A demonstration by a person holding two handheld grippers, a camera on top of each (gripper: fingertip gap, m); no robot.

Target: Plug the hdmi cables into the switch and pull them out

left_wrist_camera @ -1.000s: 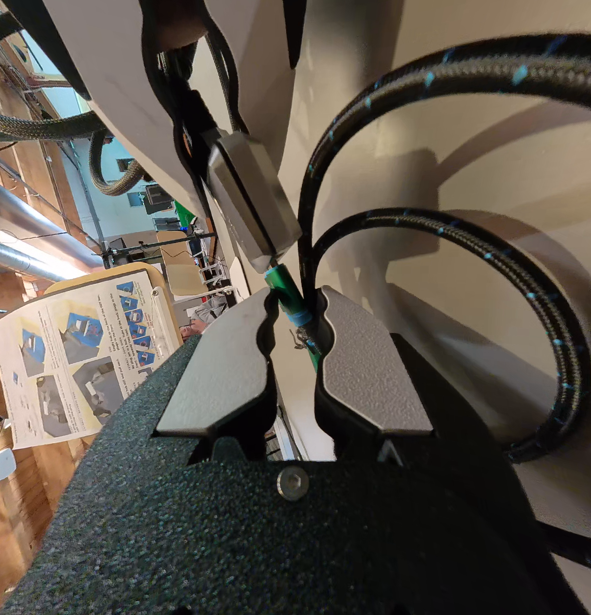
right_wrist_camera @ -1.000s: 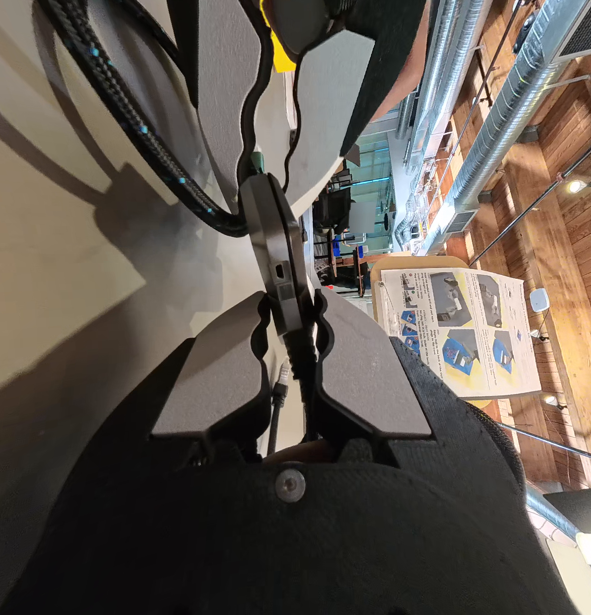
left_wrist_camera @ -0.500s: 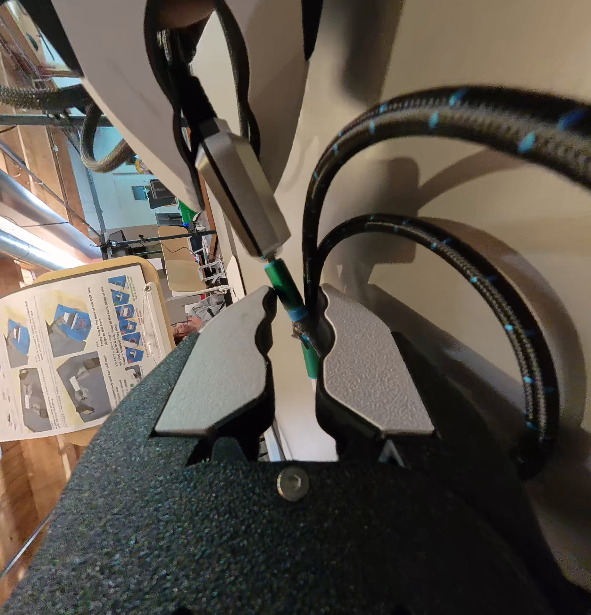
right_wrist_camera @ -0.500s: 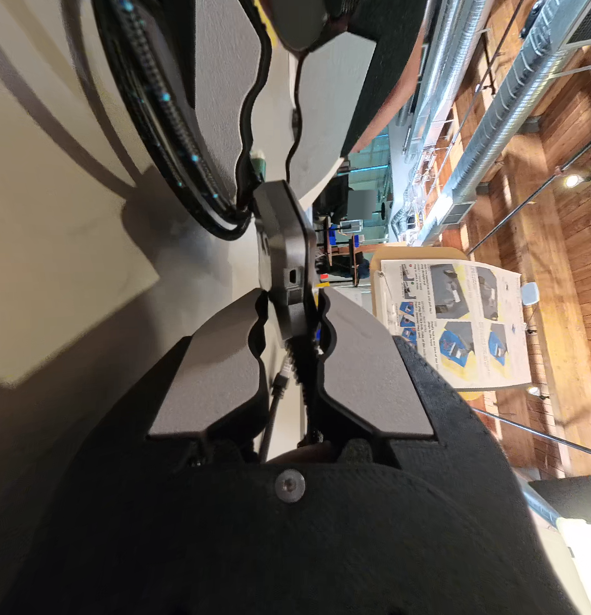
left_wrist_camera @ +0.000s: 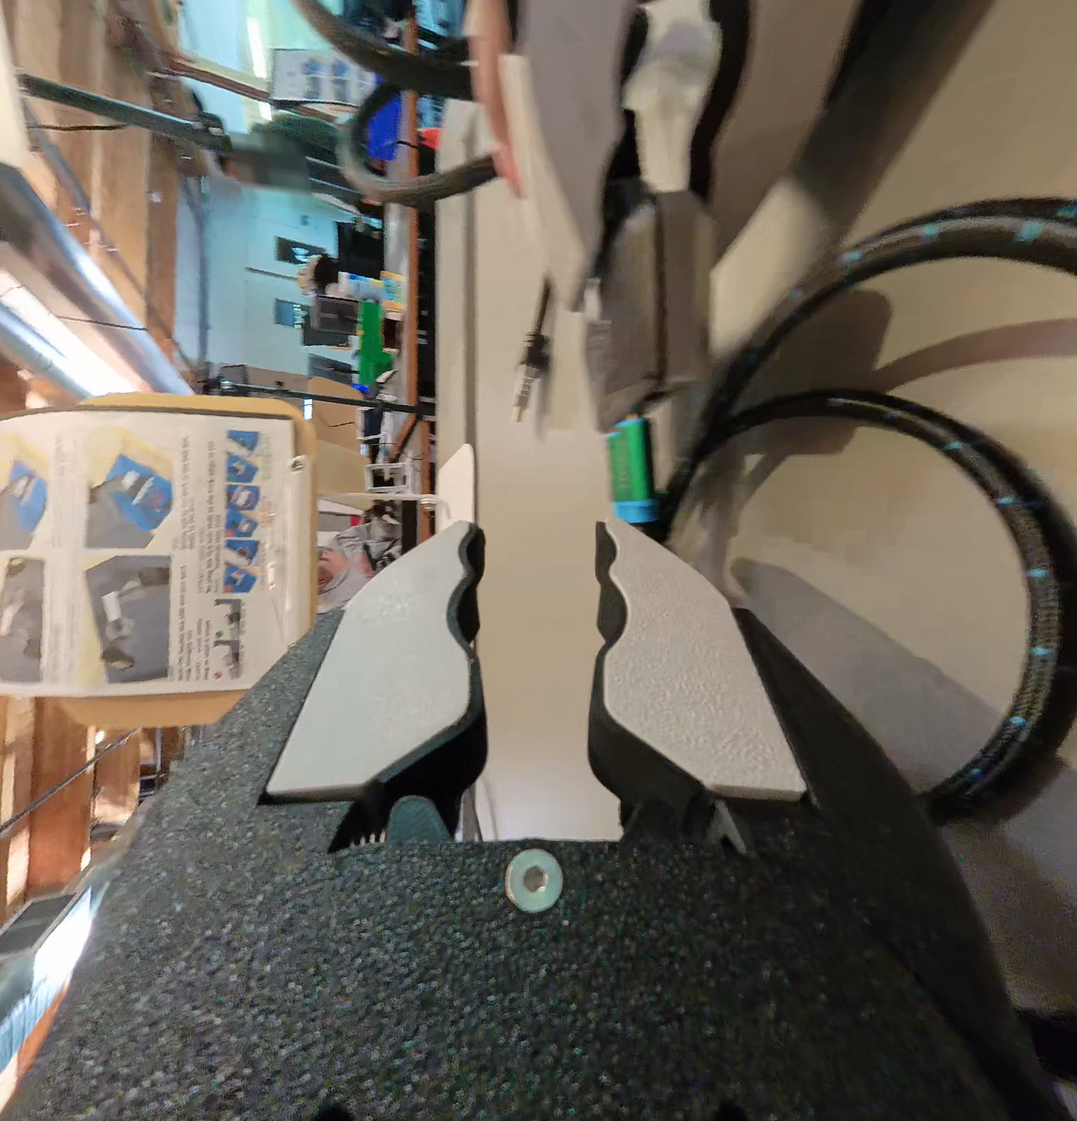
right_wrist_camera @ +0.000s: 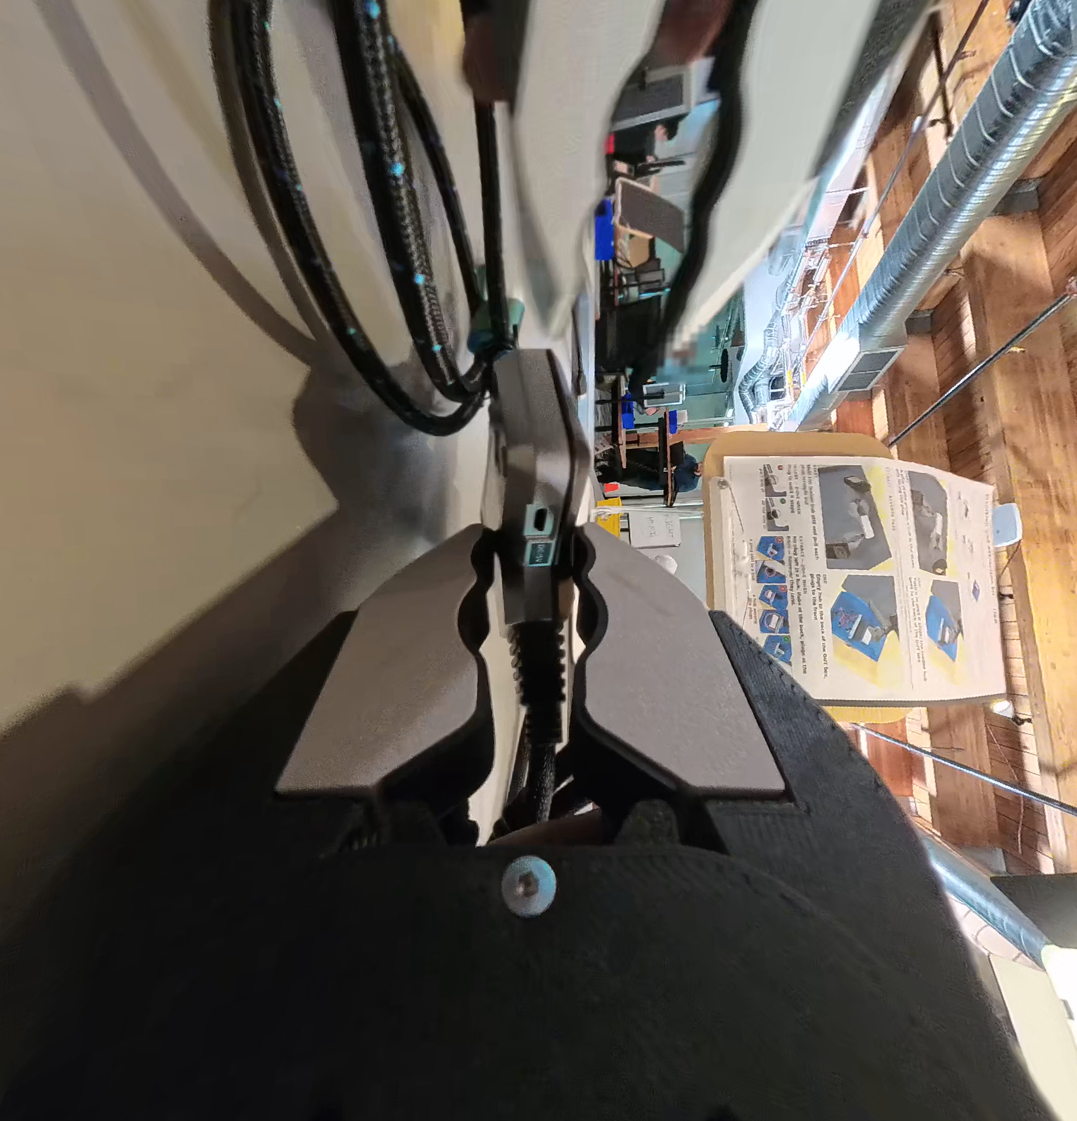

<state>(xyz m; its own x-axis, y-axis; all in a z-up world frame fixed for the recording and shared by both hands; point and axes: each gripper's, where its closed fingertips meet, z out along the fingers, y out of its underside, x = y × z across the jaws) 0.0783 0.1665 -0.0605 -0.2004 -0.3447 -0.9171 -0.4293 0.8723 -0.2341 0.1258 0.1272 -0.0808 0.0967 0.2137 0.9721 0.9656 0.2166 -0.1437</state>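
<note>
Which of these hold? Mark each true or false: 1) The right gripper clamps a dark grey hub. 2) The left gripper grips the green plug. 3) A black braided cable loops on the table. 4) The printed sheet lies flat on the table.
1) True: the right gripper has both pads on the dark grey hub.
2) False: the left gripper is open and bare; the green plug sits beyond its right fingertip.
3) True: the black braided cable loops on the table.
4) False: the printed sheet is fixed to a wooden board standing behind the table.

We see a dark grey hub [right_wrist_camera: 533,485] clamped edge-on between the right jaws, its ribbed cable [right_wrist_camera: 539,673] running back between them. A green plug [left_wrist_camera: 630,467] sits in its far end, just beyond the open left jaws, beside black braided cable [left_wrist_camera: 1009,528] loops.
</note>
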